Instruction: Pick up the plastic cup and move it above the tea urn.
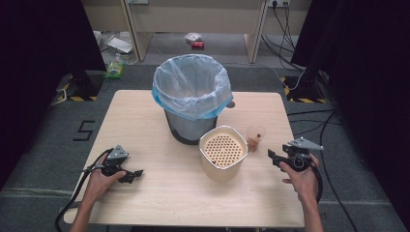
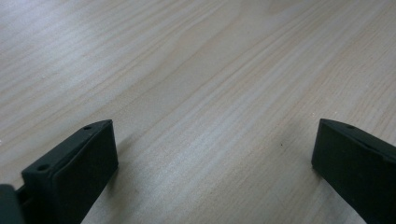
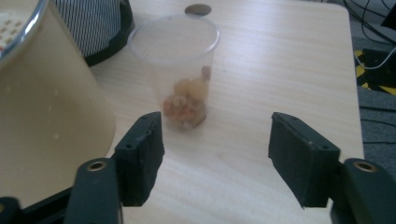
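Observation:
A clear plastic cup (image 1: 256, 137) with brownish food scraps in its bottom stands on the wooden table (image 1: 140, 121), just right of a cream container (image 1: 223, 153) with a perforated insert. Behind them stands a dark bin (image 1: 191, 94) lined with a pale blue bag. My right gripper (image 1: 271, 155) hovers right of the cup, open and empty. In the right gripper view the cup (image 3: 180, 70) stands ahead of the right gripper (image 3: 215, 149), a little to the left, apart from its jaws. My left gripper (image 1: 136, 174) rests at the front left, and the left gripper (image 2: 212, 158) stands wide open over bare wood.
The cream container (image 3: 42, 107) is close beside my right gripper's left jaw. A small round dark disc (image 1: 230, 104) lies on the table right of the bin. Cables (image 1: 309, 121) run over the floor past the table's right edge. Boxes and litter lie on the floor behind.

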Available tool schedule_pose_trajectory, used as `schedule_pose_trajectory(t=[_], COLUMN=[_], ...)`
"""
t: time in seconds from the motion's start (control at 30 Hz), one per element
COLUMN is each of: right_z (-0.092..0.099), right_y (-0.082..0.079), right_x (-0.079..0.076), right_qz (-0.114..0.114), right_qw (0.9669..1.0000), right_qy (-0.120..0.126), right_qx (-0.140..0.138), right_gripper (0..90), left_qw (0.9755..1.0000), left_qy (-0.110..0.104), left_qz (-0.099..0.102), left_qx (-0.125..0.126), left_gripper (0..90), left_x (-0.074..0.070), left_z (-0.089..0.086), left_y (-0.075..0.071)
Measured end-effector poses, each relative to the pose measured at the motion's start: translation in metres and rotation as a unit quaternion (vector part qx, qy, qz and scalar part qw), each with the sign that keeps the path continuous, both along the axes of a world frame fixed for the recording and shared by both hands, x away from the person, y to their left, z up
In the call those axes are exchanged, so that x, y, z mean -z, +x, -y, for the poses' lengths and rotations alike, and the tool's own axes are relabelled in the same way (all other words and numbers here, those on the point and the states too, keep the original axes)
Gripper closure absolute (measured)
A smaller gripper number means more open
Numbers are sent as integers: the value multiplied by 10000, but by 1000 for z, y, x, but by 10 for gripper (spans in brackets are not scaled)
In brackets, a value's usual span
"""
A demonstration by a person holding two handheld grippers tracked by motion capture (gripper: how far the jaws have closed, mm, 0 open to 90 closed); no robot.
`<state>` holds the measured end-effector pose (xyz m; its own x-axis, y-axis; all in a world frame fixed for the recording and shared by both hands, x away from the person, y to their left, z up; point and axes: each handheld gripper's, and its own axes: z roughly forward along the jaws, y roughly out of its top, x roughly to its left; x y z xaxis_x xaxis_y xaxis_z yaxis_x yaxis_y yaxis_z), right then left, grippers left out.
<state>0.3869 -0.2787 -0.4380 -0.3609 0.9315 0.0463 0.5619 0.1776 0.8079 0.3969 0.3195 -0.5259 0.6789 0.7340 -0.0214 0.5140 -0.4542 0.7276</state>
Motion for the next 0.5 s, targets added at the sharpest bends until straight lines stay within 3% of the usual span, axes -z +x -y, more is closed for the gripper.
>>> schedule_pose_trajectory(t=[0.17,0.5], right_z=[-7,-23], right_y=[19,55], right_x=[-19,-36], right_qz=[14,-106], right_qw=[10000,9994], right_qy=[-30,-213], right_qx=[-90,-243], right_gripper=[452,557], left_qw=[10000,10000], left_qy=[0,1], left_qz=[-3,-11], left_qx=[0,3], left_gripper=[0,0], left_x=[0,0], left_z=[0,0], left_y=[0,0])
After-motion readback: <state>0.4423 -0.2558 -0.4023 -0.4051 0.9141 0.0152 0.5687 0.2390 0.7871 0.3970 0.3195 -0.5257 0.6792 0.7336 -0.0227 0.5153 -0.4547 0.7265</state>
